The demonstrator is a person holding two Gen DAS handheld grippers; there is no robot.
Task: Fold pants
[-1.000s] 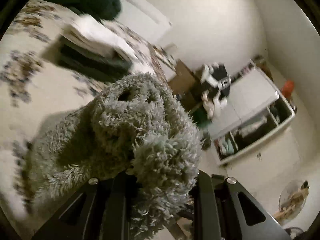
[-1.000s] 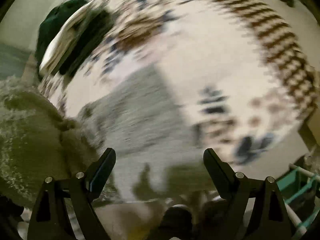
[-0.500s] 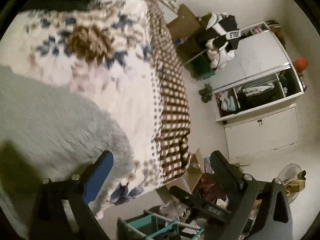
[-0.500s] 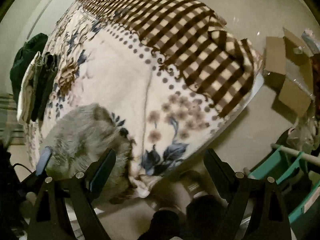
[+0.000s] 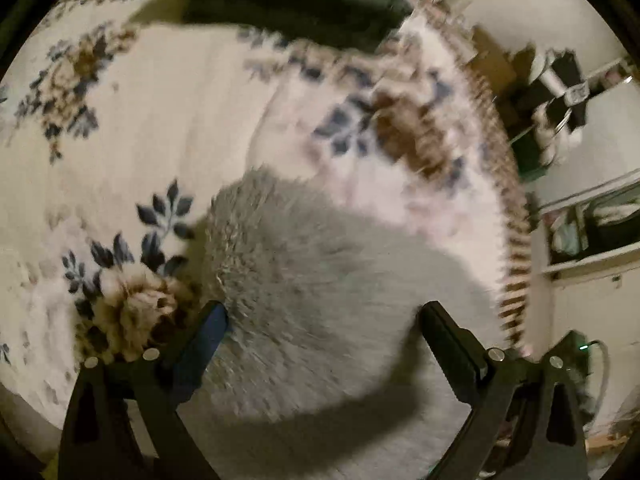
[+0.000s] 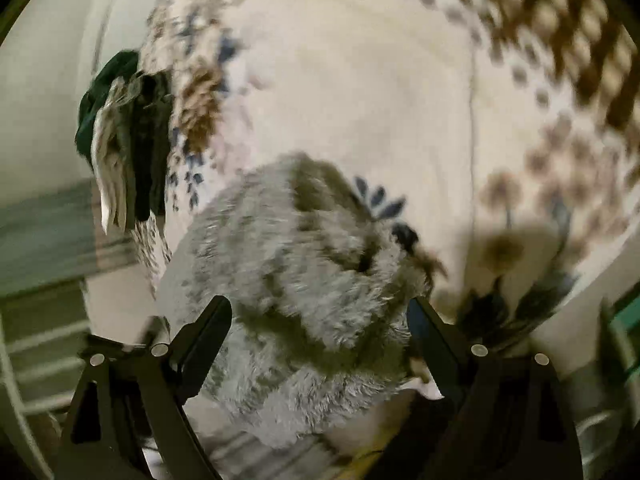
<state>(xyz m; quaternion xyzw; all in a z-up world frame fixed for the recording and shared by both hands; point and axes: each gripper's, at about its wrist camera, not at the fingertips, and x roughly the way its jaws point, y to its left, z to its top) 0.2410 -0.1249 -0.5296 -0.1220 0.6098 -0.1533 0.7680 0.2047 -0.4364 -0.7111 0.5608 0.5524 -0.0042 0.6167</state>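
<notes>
The grey fluffy pants (image 5: 320, 280) lie in a heap on the floral bed cover (image 5: 160, 120), near its front edge. My left gripper (image 5: 322, 320) is open, its fingers wide apart just over the near part of the pants, holding nothing. In the right wrist view the pants (image 6: 296, 280) lie bunched between and beyond the fingers of my right gripper (image 6: 320, 316), which is open and empty. Both views are blurred by motion.
A stack of folded dark and pale clothes (image 5: 288, 4) lies at the far end of the bed; it also shows in the right wrist view (image 6: 128, 140). A white wardrobe with open shelves (image 5: 592, 232) stands to the right. The cover's checked border (image 6: 560, 32) hangs over the bed edge.
A second ago my left gripper was shut on the pants and held them up; it has since let go and opened. Both grippers have swung back toward the pants on the bed.
</notes>
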